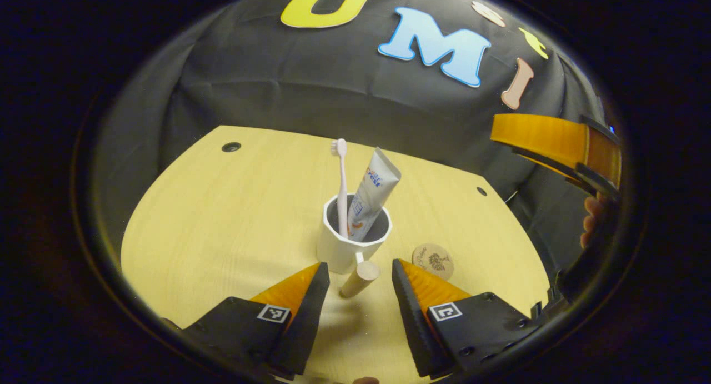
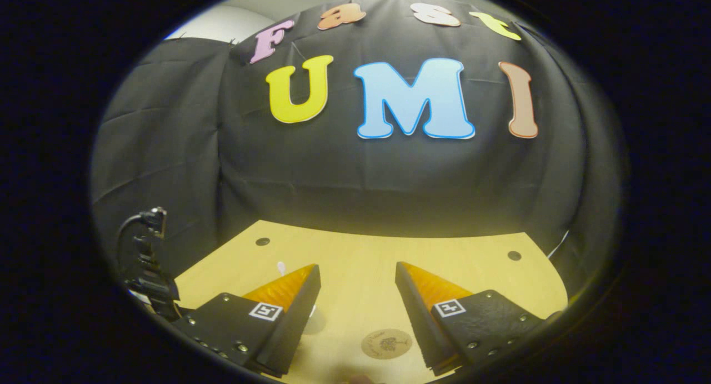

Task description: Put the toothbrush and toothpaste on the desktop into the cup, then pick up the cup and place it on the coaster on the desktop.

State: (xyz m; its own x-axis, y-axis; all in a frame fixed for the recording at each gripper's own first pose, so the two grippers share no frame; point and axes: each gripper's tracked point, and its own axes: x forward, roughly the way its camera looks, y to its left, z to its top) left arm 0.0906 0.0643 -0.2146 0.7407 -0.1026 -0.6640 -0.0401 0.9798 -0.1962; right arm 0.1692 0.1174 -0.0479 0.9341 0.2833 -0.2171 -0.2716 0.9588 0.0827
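Observation:
In the left gripper view a white cup stands on the wooden desktop. Inside it a pale toothbrush stands upright and a toothpaste tube leans to the right. The cup's wooden handle points toward me, between the open fingers of my left gripper, not touched by either. A round coaster lies just right of the cup. In the right gripper view my right gripper is open above the table, with the coaster low between its fingers.
The other gripper and the hand holding it hover at the right edge of the left gripper view. Small holes mark the desktop's far corners. A black device with a cable shows at the left of the right gripper view.

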